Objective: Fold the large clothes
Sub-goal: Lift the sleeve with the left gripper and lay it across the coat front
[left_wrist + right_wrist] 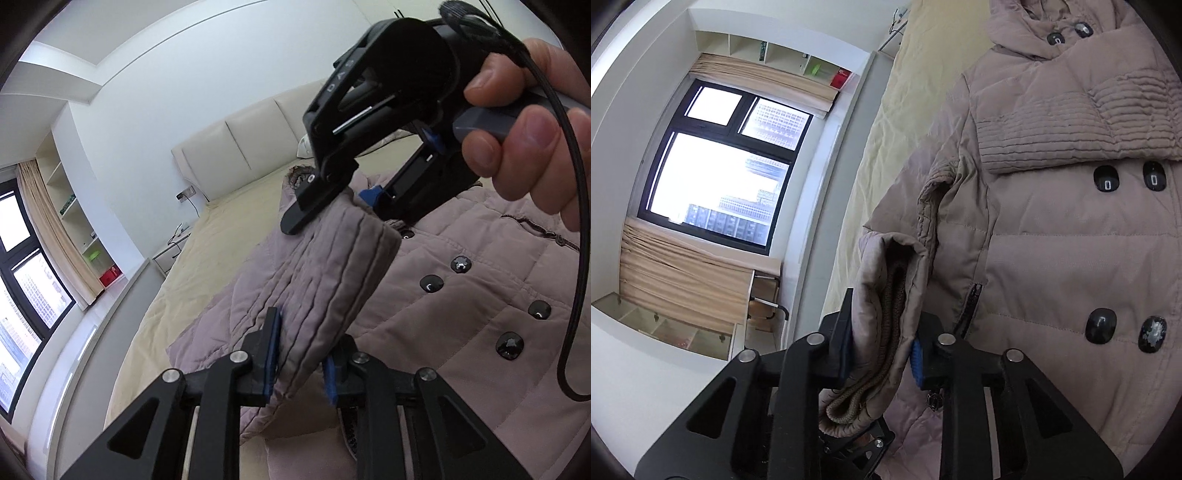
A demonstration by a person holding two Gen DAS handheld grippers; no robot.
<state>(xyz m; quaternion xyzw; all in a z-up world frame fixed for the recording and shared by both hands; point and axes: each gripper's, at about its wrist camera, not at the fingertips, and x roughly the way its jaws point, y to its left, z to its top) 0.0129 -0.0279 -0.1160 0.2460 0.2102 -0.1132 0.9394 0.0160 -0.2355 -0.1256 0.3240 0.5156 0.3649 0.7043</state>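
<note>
Lying spread over the cream bed [207, 258], the mauve quilted coat [1071, 258] shows its front, with dark buttons [1106, 179] toward three o'clock in the right wrist view. At nine o'clock there, a window [720, 166] and tan curtains [683, 273] fill the wall. The left hand-held gripper [301, 362], at six o'clock in its own view, is clamped narrow on the sleeve [325, 273], which rises toward twelve o'clock. The right hand-held gripper [882, 354], held by a person's hand [524, 147], pinches the sleeve's cuff [886, 332], its knitted lining visible between the pads.
</note>
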